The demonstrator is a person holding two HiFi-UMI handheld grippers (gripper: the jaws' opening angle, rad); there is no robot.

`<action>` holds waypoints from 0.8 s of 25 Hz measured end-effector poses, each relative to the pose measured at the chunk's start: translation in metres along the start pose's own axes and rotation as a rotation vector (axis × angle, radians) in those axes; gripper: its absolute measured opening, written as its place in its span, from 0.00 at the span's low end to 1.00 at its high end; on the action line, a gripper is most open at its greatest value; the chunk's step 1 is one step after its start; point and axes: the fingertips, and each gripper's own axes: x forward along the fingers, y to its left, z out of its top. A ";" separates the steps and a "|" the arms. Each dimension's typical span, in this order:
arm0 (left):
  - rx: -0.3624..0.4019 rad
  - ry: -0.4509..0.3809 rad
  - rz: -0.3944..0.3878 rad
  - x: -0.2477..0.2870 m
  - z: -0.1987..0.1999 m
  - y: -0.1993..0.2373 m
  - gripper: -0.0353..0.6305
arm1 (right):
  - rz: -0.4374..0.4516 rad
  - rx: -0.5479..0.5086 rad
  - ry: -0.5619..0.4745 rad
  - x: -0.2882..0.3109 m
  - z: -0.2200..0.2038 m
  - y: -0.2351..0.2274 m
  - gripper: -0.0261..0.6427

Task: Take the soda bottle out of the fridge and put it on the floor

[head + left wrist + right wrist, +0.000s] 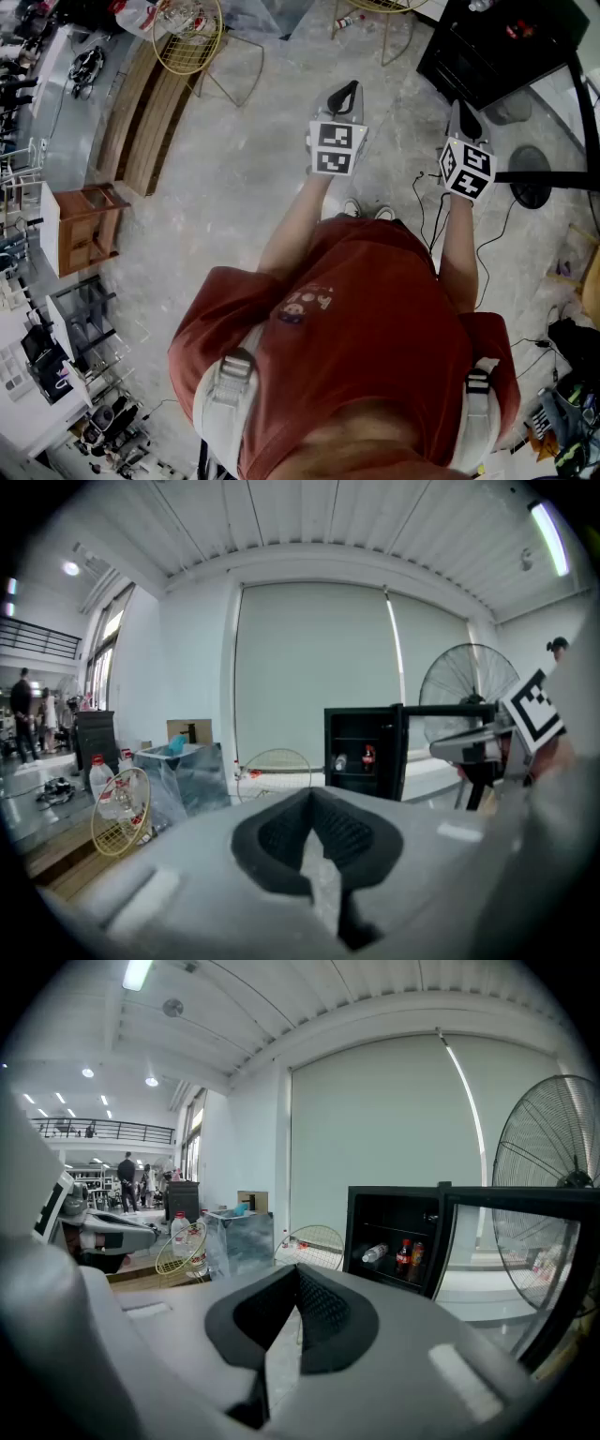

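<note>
The black fridge (497, 47) stands open ahead on the right, its door swung to the right (511, 1241). On its shelf a dark soda bottle with a red label (404, 1256) stands upright, an orange-brown bottle (418, 1258) beside it and a clear bottle (374, 1253) lying to their left. The left gripper view shows the same fridge (361, 752) and soda bottle (368, 755) farther off. My left gripper (345, 91) and right gripper (466, 112) are held out over the floor, short of the fridge. Both are shut and empty, in the left gripper view (311, 794) and the right gripper view (297, 1269).
A tall standing fan (548, 1176) is right of the fridge, its round base (531, 189) on the floor. Cables (424, 214) trail near my feet. A wire basket stool (187, 36), a wooden bench (145, 112) and a small wooden stand (84, 225) lie left. People stand far back.
</note>
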 end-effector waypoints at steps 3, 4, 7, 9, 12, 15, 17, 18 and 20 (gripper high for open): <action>0.000 -0.003 -0.003 -0.004 -0.001 0.001 0.05 | -0.003 0.003 -0.006 -0.003 -0.001 0.002 0.04; -0.002 -0.004 -0.003 -0.005 -0.002 0.002 0.05 | -0.003 0.003 -0.009 -0.003 -0.001 0.003 0.04; -0.006 -0.003 -0.003 -0.009 -0.006 0.006 0.05 | 0.000 0.003 -0.016 -0.004 -0.002 0.010 0.04; -0.007 -0.003 -0.003 -0.013 -0.008 0.009 0.05 | 0.000 0.002 -0.016 -0.005 -0.003 0.014 0.04; -0.008 -0.005 0.000 -0.021 -0.010 0.014 0.05 | -0.002 -0.003 -0.015 -0.008 -0.004 0.023 0.04; -0.010 -0.004 -0.001 -0.028 -0.016 0.021 0.05 | 0.003 -0.019 -0.014 -0.009 -0.009 0.034 0.04; -0.014 -0.003 -0.004 -0.033 -0.021 0.026 0.05 | 0.004 -0.007 -0.015 -0.010 -0.013 0.042 0.04; -0.015 -0.002 -0.004 -0.035 -0.023 0.029 0.05 | 0.000 0.002 -0.017 -0.011 -0.015 0.046 0.04; -0.007 0.004 -0.006 -0.041 -0.029 0.032 0.05 | -0.011 0.012 -0.021 -0.013 -0.018 0.052 0.04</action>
